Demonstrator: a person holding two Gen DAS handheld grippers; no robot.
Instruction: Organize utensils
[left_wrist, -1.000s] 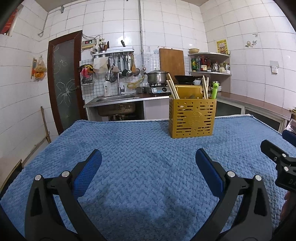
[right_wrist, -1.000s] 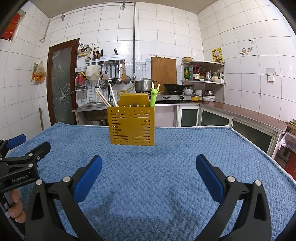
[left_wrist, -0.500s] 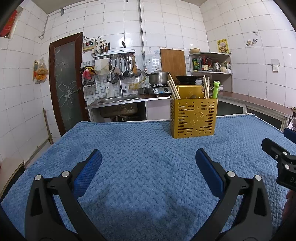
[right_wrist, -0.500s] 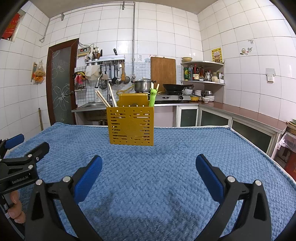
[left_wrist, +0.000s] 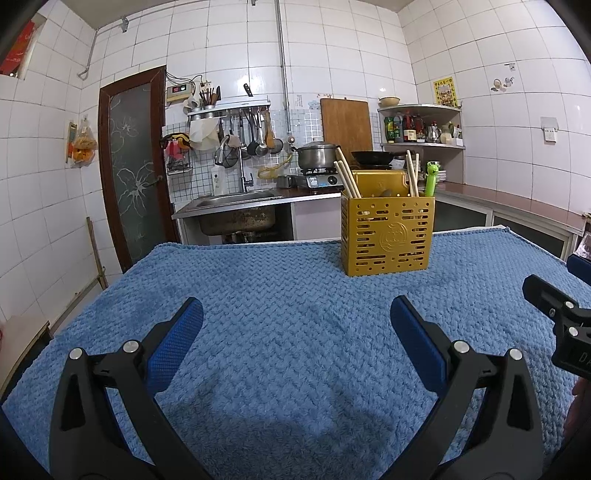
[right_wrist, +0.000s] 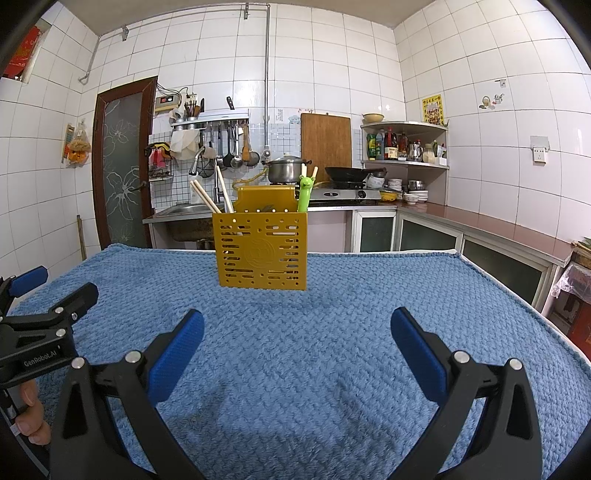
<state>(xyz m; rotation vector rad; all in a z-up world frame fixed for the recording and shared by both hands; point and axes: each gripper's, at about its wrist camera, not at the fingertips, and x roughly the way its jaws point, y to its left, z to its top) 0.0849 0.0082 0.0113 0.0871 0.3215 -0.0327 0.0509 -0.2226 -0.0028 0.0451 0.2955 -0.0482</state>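
Note:
A yellow perforated utensil holder (left_wrist: 387, 236) (right_wrist: 263, 251) stands upright on the blue textured cloth (left_wrist: 280, 332) (right_wrist: 332, 332) at the table's far side. Wooden chopsticks (left_wrist: 346, 178) (right_wrist: 207, 199) and a green frog-topped utensil (left_wrist: 431, 180) (right_wrist: 304, 192) stick out of it. My left gripper (left_wrist: 295, 325) is open and empty, well short of the holder. My right gripper (right_wrist: 295, 326) is open too, with nothing between its blue pads. Each view shows the other gripper at its side edge.
A sink (left_wrist: 236, 214), a stove with a pot (left_wrist: 318, 157) and a wok (right_wrist: 351, 173) line the counter behind the table. A brown door (left_wrist: 136, 166) is at the left. A corner shelf (right_wrist: 406, 147) holds bottles. A hand (right_wrist: 31, 417) grips the left tool.
Both views have tilted up slightly, so the holder sits a little lower in each frame. The grippers stay open and nothing on the cloth has moved.

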